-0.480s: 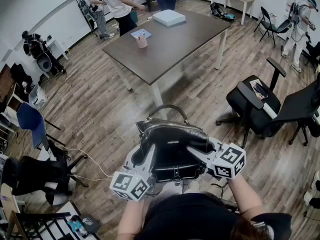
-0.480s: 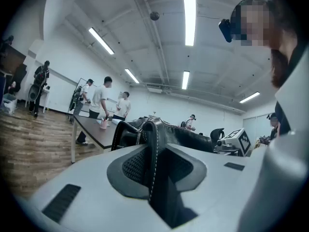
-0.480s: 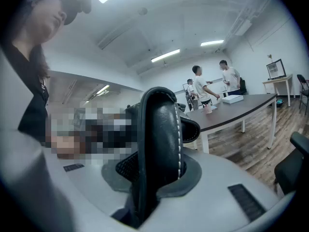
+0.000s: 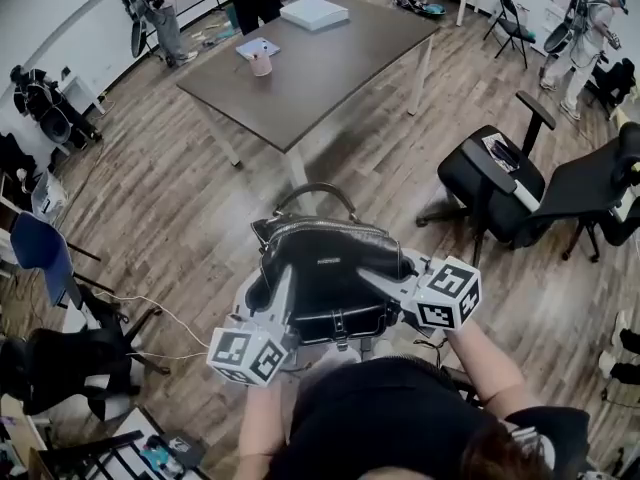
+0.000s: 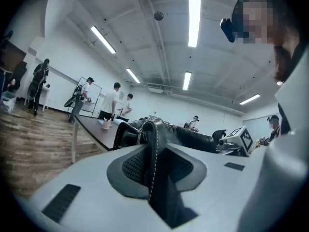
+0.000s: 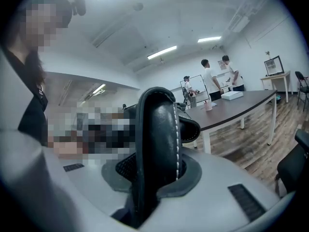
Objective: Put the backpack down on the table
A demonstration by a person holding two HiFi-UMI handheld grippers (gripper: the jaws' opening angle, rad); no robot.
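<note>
A black leather backpack (image 4: 325, 273) hangs in front of my body above the wooden floor, its top handle (image 4: 314, 190) pointing toward the table. My left gripper (image 4: 283, 290) is shut on a black stitched strap (image 5: 153, 144) at the bag's left side. On the bag's right side my right gripper (image 4: 378, 276) is shut on another black strap (image 6: 159, 129). In both gripper views the strap fills the gap between the pads. The dark brown table (image 4: 330, 78) stands ahead, its near corner leg (image 4: 297, 168) just beyond the bag.
On the table lie a white box (image 4: 313, 13), a pink cup (image 4: 262, 64) and a notebook (image 4: 256, 47). Black office chairs (image 4: 500, 183) stand to the right, and a blue chair (image 4: 40, 248) to the left. People stand at the table's far end.
Both grippers keep the same hold on the straps. The backpack and the table sit a little higher and further left in the head view.
</note>
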